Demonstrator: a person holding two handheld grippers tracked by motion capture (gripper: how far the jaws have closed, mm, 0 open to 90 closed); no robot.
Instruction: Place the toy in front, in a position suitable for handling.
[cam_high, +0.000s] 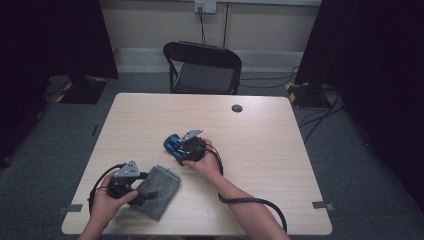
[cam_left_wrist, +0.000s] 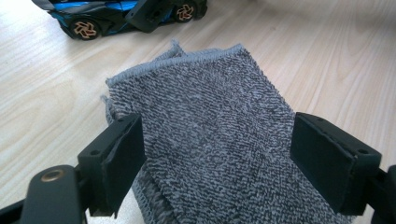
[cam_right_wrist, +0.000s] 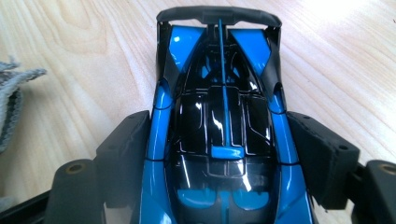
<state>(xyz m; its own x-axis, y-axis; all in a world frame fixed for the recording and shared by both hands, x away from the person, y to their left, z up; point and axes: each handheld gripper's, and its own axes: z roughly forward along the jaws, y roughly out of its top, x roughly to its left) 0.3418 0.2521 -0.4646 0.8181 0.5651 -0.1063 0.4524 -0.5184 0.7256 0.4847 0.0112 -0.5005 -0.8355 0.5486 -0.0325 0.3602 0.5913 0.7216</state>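
1. Partly hidden: in the high view the right gripper, at the frame's centre, covers most of the toy car, so just a blue-and-black sliver shows at its left end.
2. Cut off: in the right gripper view the car runs off the bottom edge; its near end cannot be made out.
3. Right gripper: its jaws stand wide, one on each flank of the car. The left pad lies against the blue side. The right pad sits just beside the body; contact there is hard to judge.
4. Toy car, form: low, glossy plastic shell, blue flanks, black canopy, a thin blue centre fin, and an arched black rear wing at the top of the frame. It rests on the table.
5. Left gripper: jaws wide apart, holding nothing. The grey cloth lies flat between them, and its near edge is cut off at the bottom of the frame.
6. Cloth, texture: looped terry weave, mottled grey, folded in layers with a stitched hem. In the high view it sits at lower left, partly under the left gripper.
7. Left gripper view, upper left: the car shows side-on with orange-spoked wheels, its roof cropped.
8. Table: pale wood-grain laminate with rounded corners.
9. Background: a black folding chair stands beyond the table's far edge.
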